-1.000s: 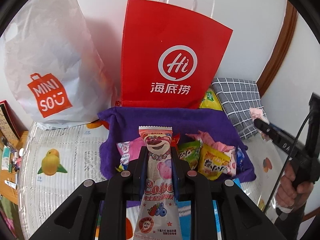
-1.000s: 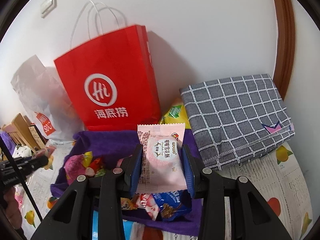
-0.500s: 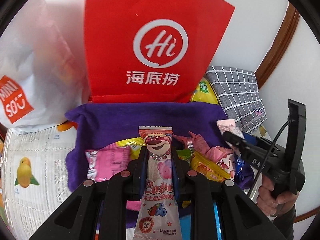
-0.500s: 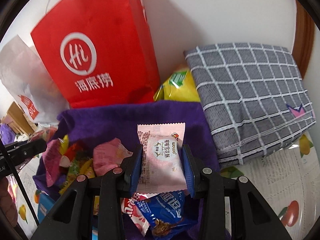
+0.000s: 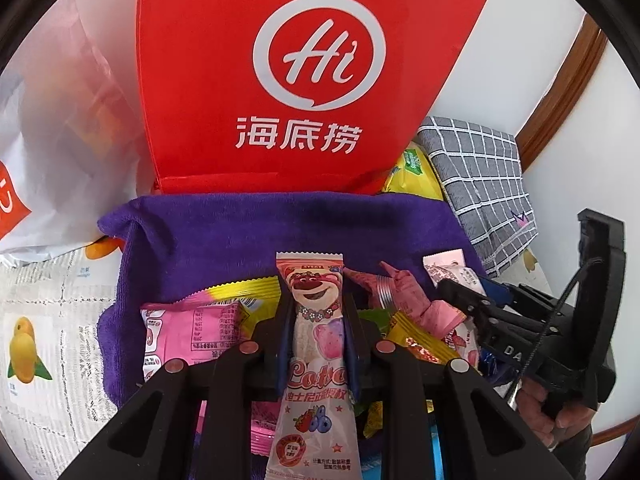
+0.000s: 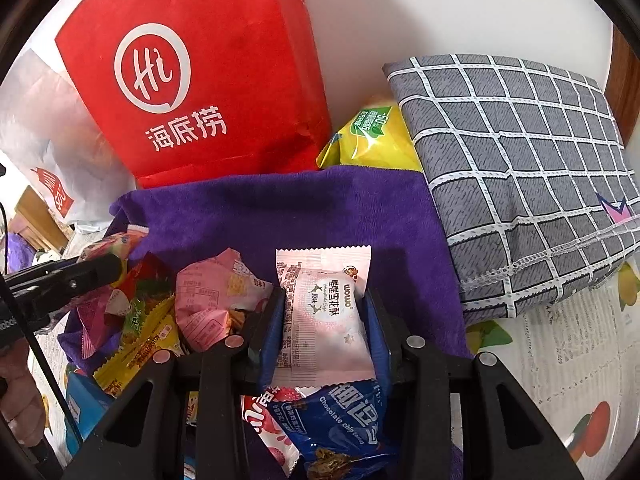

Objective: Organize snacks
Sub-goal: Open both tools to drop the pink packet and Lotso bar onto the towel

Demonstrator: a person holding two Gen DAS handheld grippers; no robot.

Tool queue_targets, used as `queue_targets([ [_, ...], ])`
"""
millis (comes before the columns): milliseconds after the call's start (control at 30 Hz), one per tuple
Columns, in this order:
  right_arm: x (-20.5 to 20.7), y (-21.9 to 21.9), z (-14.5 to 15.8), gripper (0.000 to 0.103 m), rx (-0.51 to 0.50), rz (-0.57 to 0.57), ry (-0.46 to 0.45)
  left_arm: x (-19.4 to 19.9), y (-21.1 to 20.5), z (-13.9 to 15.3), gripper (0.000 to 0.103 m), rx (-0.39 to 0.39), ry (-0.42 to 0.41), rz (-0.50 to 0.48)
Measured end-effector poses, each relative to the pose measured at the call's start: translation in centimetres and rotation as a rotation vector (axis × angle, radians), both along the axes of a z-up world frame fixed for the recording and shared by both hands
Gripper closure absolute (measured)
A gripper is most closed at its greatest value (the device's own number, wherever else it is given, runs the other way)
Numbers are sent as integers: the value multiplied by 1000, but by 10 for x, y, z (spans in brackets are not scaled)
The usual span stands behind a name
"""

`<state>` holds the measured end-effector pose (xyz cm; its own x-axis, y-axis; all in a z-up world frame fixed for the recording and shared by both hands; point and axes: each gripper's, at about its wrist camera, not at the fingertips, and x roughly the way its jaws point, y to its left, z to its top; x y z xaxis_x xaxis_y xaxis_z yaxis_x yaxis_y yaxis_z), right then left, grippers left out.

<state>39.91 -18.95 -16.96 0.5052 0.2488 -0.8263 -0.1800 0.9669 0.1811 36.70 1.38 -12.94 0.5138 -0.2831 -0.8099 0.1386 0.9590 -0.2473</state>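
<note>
Starting at the left, we see a white shopping bag (image 5: 60, 128) leaning by the wall, and beside it a tall red paper bag (image 5: 288, 80) standing upright right behind the purple cloth (image 5: 224, 236) that carries the snack pile. Our left claw (image 5: 316, 316) is clamped on a long bear-print snack packet (image 5: 314, 320), which stands up between the two fingers above the heap; a pink packet (image 5: 192, 328) lies on the cloth just left of it, with a yellow wrapper (image 5: 416, 340) on the other side. Moving right, our right claw (image 6: 324, 316) is clenched on a pale pink snowflake pastry packet (image 6: 324, 312), held over the cloth's near edge, above a blue chocolate chip cookie bag (image 6: 344, 420). A crumpled pink wrapper (image 6: 216, 296) sits just left of that grip. Behind the cloth a yellow-green pouch (image 6: 372, 140) is wedged between the red bag and a grey checked cushion (image 6: 520, 176), which rests on the fruit-print worktop cover (image 6: 568, 360) at far right.
</note>
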Motion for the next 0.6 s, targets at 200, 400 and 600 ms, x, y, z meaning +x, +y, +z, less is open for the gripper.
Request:
queue_targets([
  [200,-7,1,13,55,-36,-3,-37,4,-3,-7,79,9,23,2],
  [400,-15,-2,31,55,-19,-14,-59,4,-4,-4,64,-3,26,0],
  [600,-26,1,41,55,-20,-15,-69,-8,1,13,46,-2,-3,14],
])
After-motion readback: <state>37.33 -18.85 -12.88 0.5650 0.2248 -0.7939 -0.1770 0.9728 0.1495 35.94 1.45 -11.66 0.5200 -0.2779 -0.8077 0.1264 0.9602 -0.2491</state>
